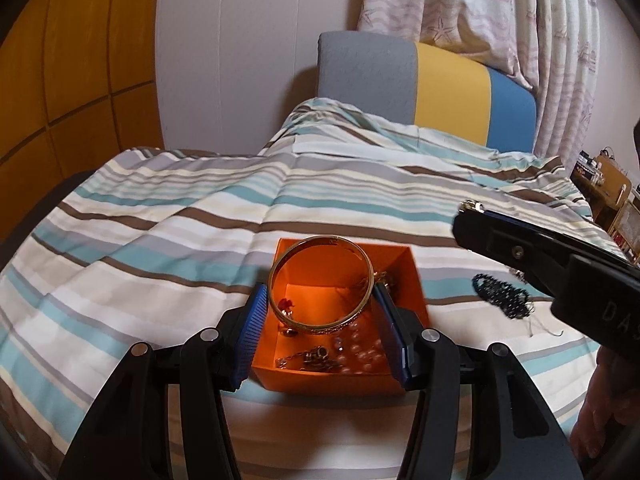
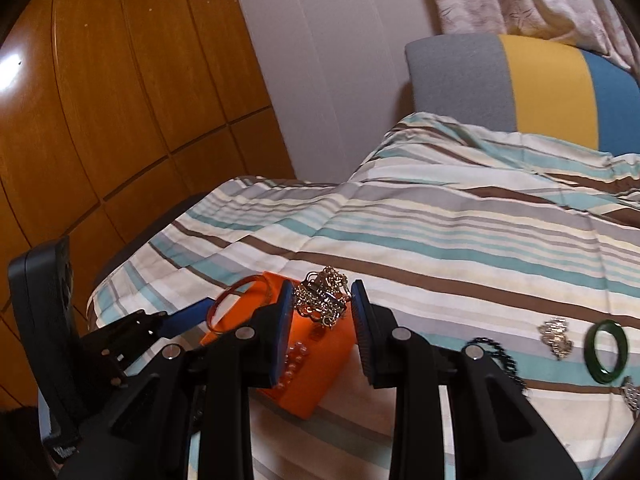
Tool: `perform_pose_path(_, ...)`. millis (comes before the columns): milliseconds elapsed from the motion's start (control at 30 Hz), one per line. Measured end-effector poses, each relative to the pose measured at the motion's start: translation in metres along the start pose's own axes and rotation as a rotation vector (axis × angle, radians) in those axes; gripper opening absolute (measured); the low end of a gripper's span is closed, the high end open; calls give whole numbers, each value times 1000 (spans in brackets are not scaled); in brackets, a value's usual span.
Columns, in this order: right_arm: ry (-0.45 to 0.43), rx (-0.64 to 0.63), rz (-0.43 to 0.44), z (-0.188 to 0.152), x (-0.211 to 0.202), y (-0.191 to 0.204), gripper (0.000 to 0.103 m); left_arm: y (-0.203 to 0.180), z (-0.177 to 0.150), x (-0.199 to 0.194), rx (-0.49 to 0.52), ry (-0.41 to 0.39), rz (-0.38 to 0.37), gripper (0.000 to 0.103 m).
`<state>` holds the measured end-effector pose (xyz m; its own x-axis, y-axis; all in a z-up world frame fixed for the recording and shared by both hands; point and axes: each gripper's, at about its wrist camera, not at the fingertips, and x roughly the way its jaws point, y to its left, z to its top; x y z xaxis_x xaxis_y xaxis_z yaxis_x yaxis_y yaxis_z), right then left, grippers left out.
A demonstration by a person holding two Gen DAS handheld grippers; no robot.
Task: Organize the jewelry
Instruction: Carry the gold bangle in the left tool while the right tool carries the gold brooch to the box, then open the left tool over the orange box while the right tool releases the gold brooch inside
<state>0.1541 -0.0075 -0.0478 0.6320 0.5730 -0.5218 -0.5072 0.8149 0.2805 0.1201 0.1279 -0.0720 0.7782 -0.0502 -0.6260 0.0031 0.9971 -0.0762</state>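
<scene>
Left gripper (image 1: 320, 304) pinching gold bangle (image 1: 320, 284) over orange box (image 1: 394, 268) on striped bedspread (image 1: 160, 220), right gripper (image 2: 320, 300) pinching gold chain (image 2: 320, 296) above box, green bangle (image 2: 606, 350) on bedspread

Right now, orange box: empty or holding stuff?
Holding stuff. Orange box has pearl beads and small charms on its floor.

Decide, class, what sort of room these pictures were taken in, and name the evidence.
Most likely a bedroom: a bed with a striped duvet, a padded grey, yellow and blue headboard behind it, and wooden wardrobe doors beside it.
</scene>
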Motion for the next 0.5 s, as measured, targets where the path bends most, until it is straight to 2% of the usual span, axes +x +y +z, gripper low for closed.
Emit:
perform_pose_path(267,41,-1,13,-6,25,3,28,2,-6,7,28,7,19,53)
perform_pose_path(500,55,-8,18,-9,29,3,28,0,-7,8,39,-1,30,53)
